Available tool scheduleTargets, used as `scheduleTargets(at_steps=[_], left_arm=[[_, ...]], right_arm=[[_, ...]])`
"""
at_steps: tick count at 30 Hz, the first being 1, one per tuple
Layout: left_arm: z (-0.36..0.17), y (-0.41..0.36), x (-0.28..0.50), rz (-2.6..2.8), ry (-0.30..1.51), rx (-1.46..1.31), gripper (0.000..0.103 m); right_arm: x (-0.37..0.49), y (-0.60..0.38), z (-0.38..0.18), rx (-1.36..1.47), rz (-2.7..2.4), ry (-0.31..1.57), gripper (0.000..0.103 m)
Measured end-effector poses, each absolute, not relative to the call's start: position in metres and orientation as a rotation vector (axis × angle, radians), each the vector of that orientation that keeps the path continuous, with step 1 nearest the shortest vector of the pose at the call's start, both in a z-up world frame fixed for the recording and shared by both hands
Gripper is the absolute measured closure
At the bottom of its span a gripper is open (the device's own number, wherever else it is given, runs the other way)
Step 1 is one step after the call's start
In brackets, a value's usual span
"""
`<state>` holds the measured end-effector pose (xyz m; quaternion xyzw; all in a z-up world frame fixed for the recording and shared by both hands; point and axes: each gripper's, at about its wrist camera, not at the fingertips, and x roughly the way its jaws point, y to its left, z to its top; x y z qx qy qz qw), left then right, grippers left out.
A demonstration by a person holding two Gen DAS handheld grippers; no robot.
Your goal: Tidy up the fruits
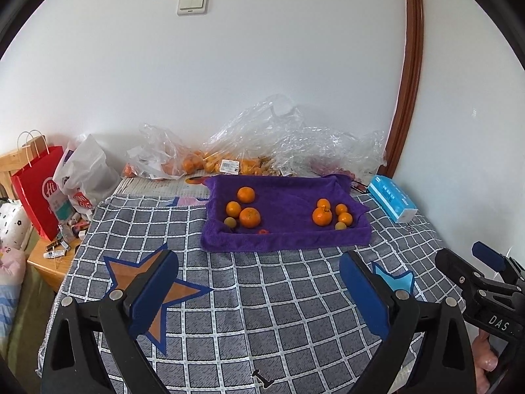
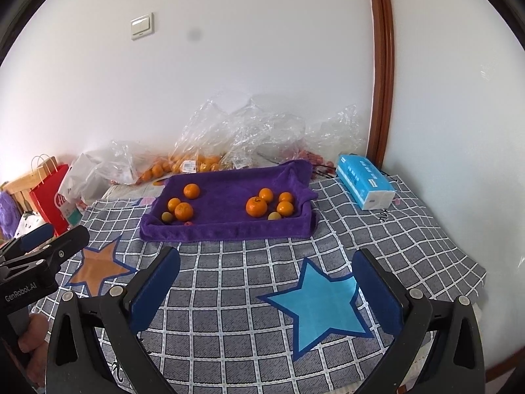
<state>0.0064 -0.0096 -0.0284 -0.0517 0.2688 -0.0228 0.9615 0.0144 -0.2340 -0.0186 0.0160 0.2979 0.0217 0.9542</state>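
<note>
A tray lined with a purple towel (image 1: 285,243) (image 2: 229,231) sits at the far side of the checked cloth. Its left part holds three oranges (image 1: 250,217) (image 2: 183,211), a small yellow-green fruit (image 1: 230,222) and a tiny red fruit (image 1: 262,231). Its right part holds several oranges (image 1: 321,216) (image 2: 256,207) and another small yellow-green fruit (image 1: 340,226). My left gripper (image 1: 259,259) hovers over the cloth short of the tray, open and empty. To its right, my right gripper (image 2: 266,254) hangs the same way, open with nothing between its blue pads.
Clear plastic bags with more oranges (image 1: 197,161) (image 2: 183,164) lie against the wall behind the tray. A blue tissue pack (image 1: 392,198) (image 2: 366,185) lies right of it. A red paper bag (image 1: 39,190) and a cluttered wooden stand (image 1: 49,262) are at the left edge.
</note>
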Motion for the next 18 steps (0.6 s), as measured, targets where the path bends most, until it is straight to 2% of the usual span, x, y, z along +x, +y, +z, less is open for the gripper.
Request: scheduleTargets(at_steps=[18], left_arm=[[-0.0279, -0.0054, 0.0055, -0.04, 0.546, -0.118, 0.004]], right_arm=[[0.015, -0.2316, -0.0185, 0.035, 0.048, 0.602, 0.0]])
